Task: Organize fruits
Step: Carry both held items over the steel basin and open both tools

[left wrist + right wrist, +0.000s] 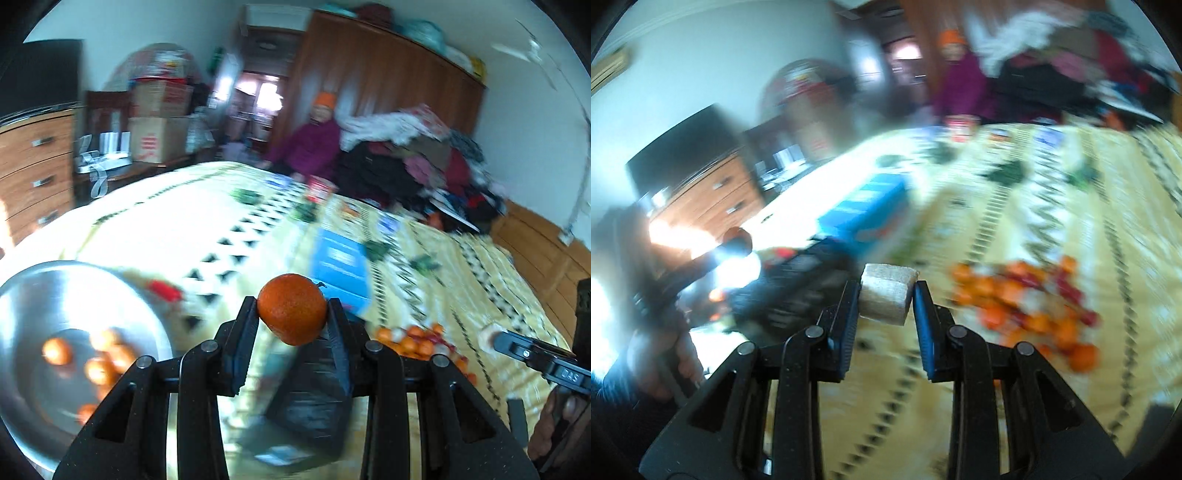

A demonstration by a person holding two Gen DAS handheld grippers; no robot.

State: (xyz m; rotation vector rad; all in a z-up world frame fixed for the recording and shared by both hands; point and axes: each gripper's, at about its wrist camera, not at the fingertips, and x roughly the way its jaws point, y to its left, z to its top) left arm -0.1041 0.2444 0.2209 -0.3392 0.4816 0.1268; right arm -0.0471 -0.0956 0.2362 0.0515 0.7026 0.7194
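Note:
My left gripper (292, 314) is shut on an orange tangerine (291, 308) and holds it above the bed. A steel bowl (44, 288) with several tangerines (99, 360) lies at lower left. My right gripper (886, 295) is shut on a pale beige block-shaped piece (886, 297); what it is I cannot tell. A pile of tangerines and small red fruits (1027, 306) lies on the bedspread to its right, and also shows in the left wrist view (417, 341). The right gripper shows at the right edge of the left wrist view (535, 360).
A blue box (340, 266) and a black plastic bag (310, 398) lie on the yellow patterned bedspread (461, 266). A person in purple (314, 144) sits at the far side. Clothes (413, 162) are piled at the back right. A wooden dresser (33, 173) stands left.

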